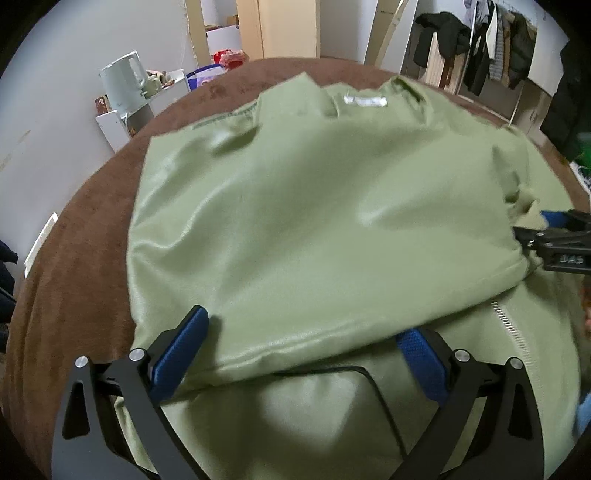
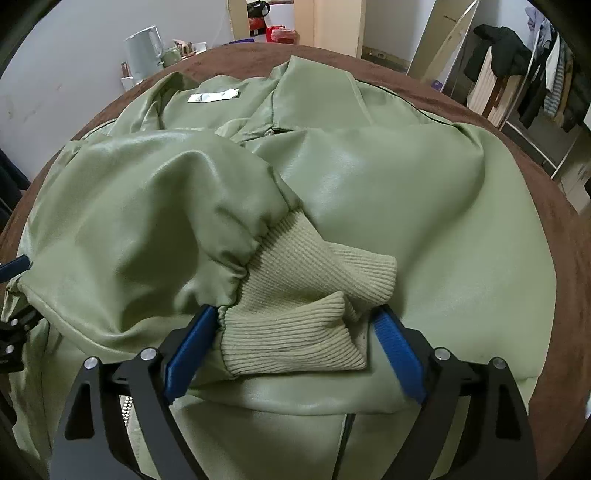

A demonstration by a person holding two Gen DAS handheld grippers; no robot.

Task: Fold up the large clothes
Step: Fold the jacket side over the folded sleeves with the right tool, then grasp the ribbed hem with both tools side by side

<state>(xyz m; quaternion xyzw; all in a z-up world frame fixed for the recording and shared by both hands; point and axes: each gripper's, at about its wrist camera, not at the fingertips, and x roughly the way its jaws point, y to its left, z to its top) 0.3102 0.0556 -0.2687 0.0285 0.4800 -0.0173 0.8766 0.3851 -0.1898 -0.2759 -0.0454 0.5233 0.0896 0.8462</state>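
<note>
A large light-green leather-look jacket [image 1: 314,206] lies spread on a brown surface [image 1: 85,236], white neck label [image 1: 364,100] at the far end. My left gripper [image 1: 303,328] is open over the jacket's near folded edge, blue pads on either side. In the right wrist view the jacket [image 2: 424,206] has a sleeve folded across it, ending in a ribbed knit cuff [image 2: 295,317]. My right gripper [image 2: 295,321] is open with the cuff lying between its blue pads. The right gripper also shows at the right edge of the left wrist view [image 1: 554,240].
A white kettle [image 1: 123,83] and small items stand on a white shelf at the far left. Dark clothes hang on a rack [image 1: 491,51] at the far right. A wooden cabinet [image 1: 280,26] stands behind the surface.
</note>
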